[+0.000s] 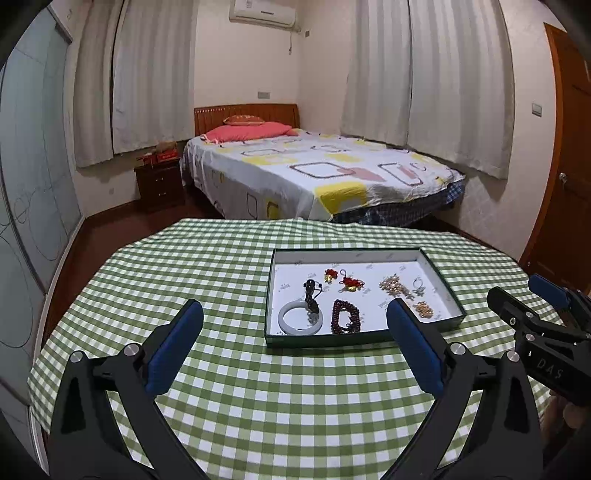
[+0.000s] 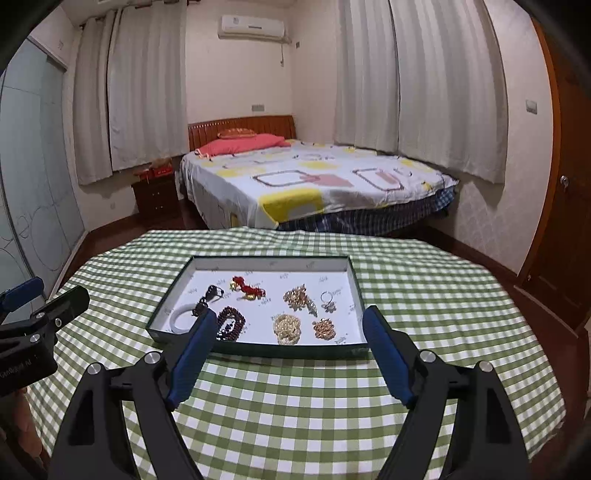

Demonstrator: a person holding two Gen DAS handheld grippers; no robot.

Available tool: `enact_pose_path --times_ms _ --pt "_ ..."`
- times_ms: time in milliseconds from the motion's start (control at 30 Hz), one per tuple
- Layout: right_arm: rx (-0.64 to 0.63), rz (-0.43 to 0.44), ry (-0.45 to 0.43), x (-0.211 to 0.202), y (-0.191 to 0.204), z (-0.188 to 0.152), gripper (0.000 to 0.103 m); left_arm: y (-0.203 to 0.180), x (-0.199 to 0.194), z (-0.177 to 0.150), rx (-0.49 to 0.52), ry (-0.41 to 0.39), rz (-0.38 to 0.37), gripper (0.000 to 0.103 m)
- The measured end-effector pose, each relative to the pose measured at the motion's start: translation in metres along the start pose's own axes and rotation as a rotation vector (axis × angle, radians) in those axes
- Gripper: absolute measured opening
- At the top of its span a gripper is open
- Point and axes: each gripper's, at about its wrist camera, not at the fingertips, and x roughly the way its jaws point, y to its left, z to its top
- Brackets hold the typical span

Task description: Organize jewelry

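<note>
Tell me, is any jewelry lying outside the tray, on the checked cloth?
No, every piece, like the white bangle, lies inside the tray; the cloth holds none.

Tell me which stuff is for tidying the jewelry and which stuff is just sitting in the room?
For the job:
- shallow box
- white bangle
- dark red bead bracelet
- red and gold charms
- gold bead pieces
- silver ring
- left gripper and right gripper, fingers apart, holding nothing

Just there:
- bed
- nightstand
- curtains
- air conditioner
- checked tablecloth
</note>
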Motion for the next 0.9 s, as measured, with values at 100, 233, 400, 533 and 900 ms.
enact_pose_path --times_ms 100,233,400,533,900 --pt "-0.001 0.001 -0.021 -0.014 0.001 0.003 0.079 0.001 -0.016 0.002 -0.007 -0.013 -0.001 0.099" --pt "-0.008 -0.001 -0.043 -0.028 0.0 0.005 0.079 0.001 -0.034 0.004 -0.001 -0.037 0.011 0.099" --pt "-0.007 0.001 -0.062 -0.039 0.0 0.006 0.079 0.002 -0.049 0.005 -0.014 -0.059 0.012 0.099" --pt "-0.012 0.001 -0.073 -0.044 0.001 0.006 0.079 0.003 -0.056 0.006 -0.014 -0.07 0.011 0.099" --pt "-0.016 0.003 -0.085 -0.048 0.001 0.005 0.079 0.004 -0.06 0.005 -0.016 -0.077 0.01 0.099"
